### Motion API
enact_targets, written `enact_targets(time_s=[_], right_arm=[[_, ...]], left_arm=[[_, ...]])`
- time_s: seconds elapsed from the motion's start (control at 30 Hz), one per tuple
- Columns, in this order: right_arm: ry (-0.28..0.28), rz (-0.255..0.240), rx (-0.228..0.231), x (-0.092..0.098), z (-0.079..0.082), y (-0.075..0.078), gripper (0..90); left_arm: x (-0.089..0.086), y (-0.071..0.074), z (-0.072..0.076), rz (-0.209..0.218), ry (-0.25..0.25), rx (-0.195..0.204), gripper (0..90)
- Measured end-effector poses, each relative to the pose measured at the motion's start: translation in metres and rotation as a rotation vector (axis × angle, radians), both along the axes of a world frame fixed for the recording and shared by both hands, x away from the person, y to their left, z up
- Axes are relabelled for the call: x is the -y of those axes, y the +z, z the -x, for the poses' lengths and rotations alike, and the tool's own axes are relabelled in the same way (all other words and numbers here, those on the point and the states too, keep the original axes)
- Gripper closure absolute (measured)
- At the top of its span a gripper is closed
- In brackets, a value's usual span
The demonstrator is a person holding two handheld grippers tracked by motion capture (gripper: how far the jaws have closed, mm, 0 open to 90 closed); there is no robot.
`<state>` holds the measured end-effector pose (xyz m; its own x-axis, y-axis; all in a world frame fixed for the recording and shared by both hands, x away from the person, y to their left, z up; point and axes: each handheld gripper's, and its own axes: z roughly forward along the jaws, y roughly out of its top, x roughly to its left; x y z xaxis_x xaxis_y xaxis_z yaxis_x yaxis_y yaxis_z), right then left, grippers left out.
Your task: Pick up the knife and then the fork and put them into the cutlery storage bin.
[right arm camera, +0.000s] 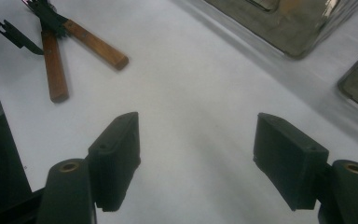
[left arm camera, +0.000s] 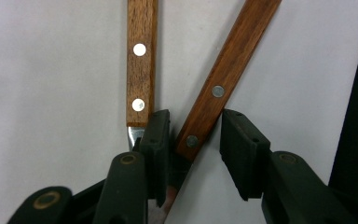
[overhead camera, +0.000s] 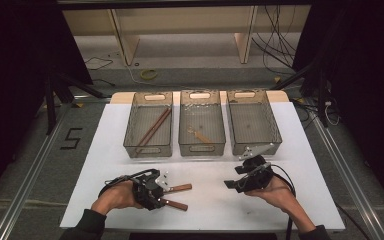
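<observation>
Two wooden-handled utensils lie on the white table (overhead camera: 105, 150) near its front edge, their handles fanned apart in a narrow V. In the left gripper view the slanted handle (left arm camera: 223, 79) runs down between the two black jaws, while the straight handle (left arm camera: 141, 60) ends just outside the left jaw, a sliver of metal showing at its base. One jaw sits against the slanted handle's side; the other stands a little clear of it, so the pads do not clamp it — the wood is between them, not gripped. From above, the left gripper (overhead camera: 164, 192) rests low on the table with the person's left hand (overhead camera: 116, 196) wrapped around its body, and both handles stick out to its right.

The right gripper (overhead camera: 231, 185) sits well apart on the other side of the table, held in the right hand (overhead camera: 275, 190). Its jaws stand wide apart over bare white surface, with nothing between them.

Behind both, three clear bins stand in a row at the far side of the table. The left bin (overhead camera: 130, 131) holds a pair of brown sticks, the middle bin (overhead camera: 182, 135) holds a small pale utensil, and the right bin (overhead camera: 275, 131) is just beyond the right gripper — what lies in it I cannot tell.
</observation>
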<state>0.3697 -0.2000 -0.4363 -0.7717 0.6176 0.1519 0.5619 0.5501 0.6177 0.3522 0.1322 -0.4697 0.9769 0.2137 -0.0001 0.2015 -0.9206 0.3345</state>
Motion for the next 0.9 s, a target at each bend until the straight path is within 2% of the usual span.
enact_targets(time_s=[0.17,0.27,0.57,0.7,0.9], right_arm=[[0.005,0.005,0.001,-0.0019,0.0,-0.0001,32.4],[0.004,0.004,0.0,-0.001,-0.0003,-0.0002,32.4],[0.002,0.005,0.002,-0.0006,0.0004,0.0007,32.5],[0.001,0.004,0.003,-0.0006,0.0009,0.0015,32.5],[0.009,-0.002,0.008,-0.0014,0.0018,0.0025,32.5]], left_arm=[[0.0013,0.0005,-0.001,-0.009,-0.037,0.005,64.9],[0.002,0.0012,-0.0014,-0.017,-0.049,0.006,70.0],[0.0046,0.0019,0.0012,-0.032,-0.095,0.028,73.1],[0.0055,0.0027,0.0017,-0.033,-0.094,0.038,76.0],[0.0059,0.0058,0.0014,-0.008,-0.069,0.043,76.6]])
